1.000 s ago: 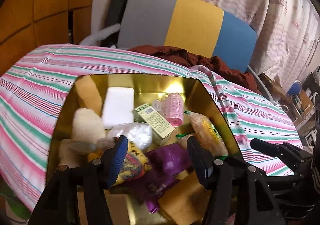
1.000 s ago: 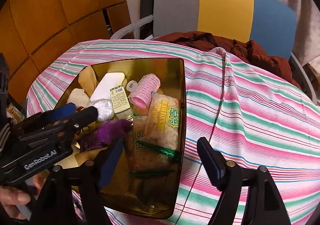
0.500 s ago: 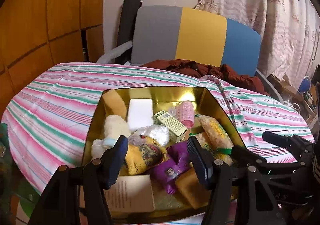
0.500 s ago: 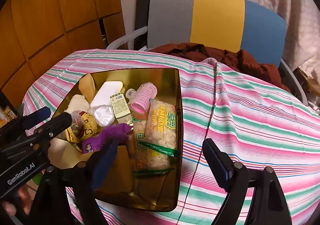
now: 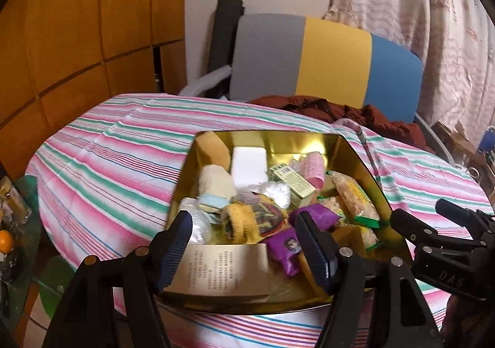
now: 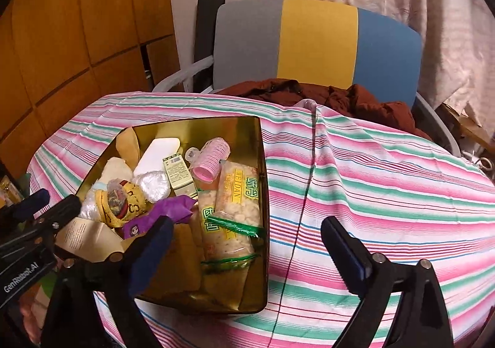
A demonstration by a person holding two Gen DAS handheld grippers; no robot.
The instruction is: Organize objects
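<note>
Jaws spread wide and empty, left gripper [image 5: 247,242] and right gripper [image 6: 247,250] hover over a gold tray [image 6: 263,255], its crowded contents partly hidden.

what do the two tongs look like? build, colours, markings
Both are black plastic tongs, each arm angular with silver rivet heads. The left tongs and right tongs carry ribbed dark-blue pads on the fingertips. White lettering reads "GenRobot.AI" on the left body; "DAS" is embossed on the right body. No cables or sleeves visible.
</note>
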